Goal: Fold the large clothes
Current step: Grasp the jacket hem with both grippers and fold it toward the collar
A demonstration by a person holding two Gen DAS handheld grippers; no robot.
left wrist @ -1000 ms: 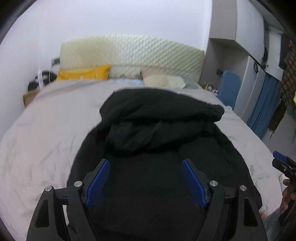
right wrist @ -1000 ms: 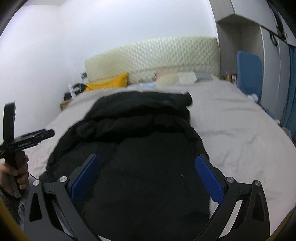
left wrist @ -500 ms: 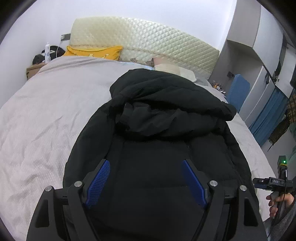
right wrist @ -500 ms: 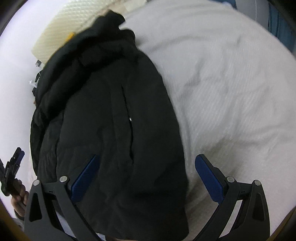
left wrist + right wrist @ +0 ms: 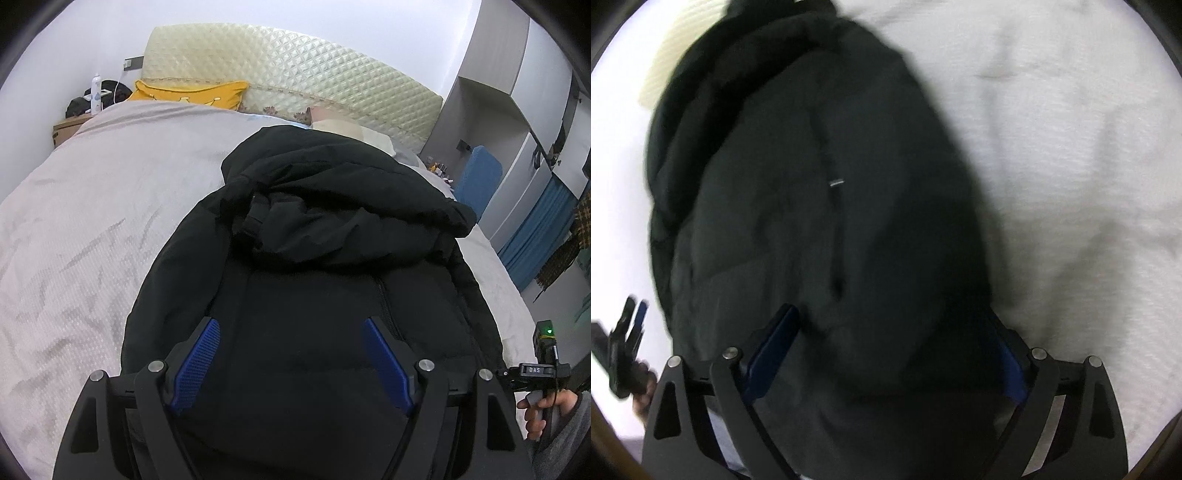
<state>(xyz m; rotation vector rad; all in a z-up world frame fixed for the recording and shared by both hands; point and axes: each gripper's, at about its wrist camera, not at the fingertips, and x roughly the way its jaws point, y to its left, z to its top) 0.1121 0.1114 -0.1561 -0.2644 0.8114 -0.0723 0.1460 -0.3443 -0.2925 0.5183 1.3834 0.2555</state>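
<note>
A large black padded jacket (image 5: 332,280) with a hood lies on the pale bed (image 5: 85,236), hood toward the headboard. My left gripper (image 5: 291,332) is open and empty above the jacket's lower part. My right gripper (image 5: 886,325) is open, low over the jacket's (image 5: 820,206) near hem, its blue pads either side of the fabric; the right pad is partly hidden by it. The view is blurred. The right gripper also shows at the left wrist view's right edge (image 5: 539,369), and the left gripper at the right wrist view's left edge (image 5: 624,347).
A quilted cream headboard (image 5: 288,70) and a yellow pillow (image 5: 192,92) stand at the far end. A blue chair (image 5: 476,177), wardrobe and blue curtain (image 5: 535,240) are to the right. Bare bed sheet (image 5: 1071,155) lies right of the jacket.
My right gripper has tilted down and dropped toward the jacket's near hem. My left gripper has risen slightly and looks more down on the jacket. The jacket has not moved.
</note>
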